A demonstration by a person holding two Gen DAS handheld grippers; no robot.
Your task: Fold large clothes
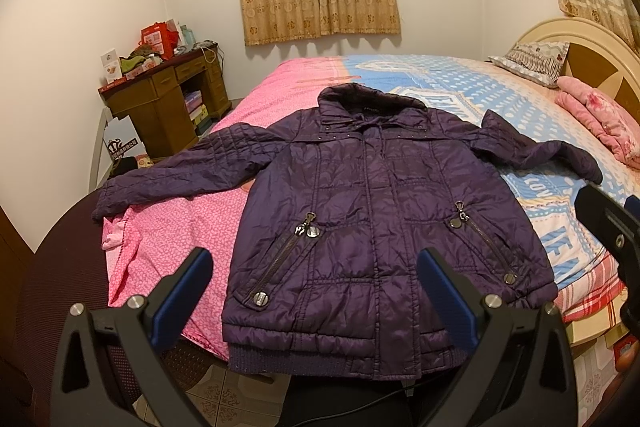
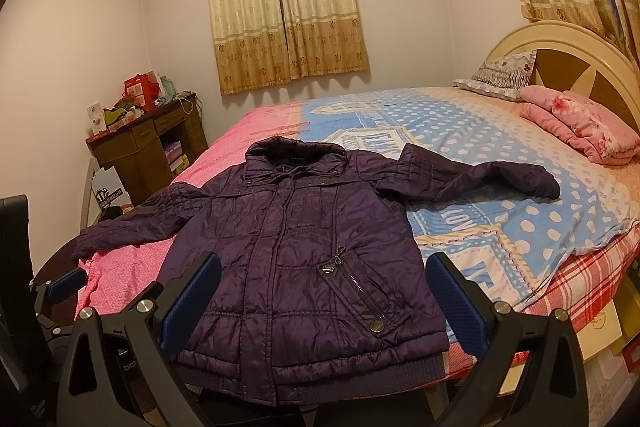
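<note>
step: first fold, not yet begun | purple jacket (image 1: 372,211) lies flat, front up, on the bed (image 2: 520,195), sleeves spread, hem at the near edge | left gripper (image 1: 316,291) and right gripper (image 2: 324,303) hover with jaws spread, holding nothing | advice: pinch a cuff (image 1: 106,201) (padded cloth is slippery), fold the sleeve across the chest
</note>
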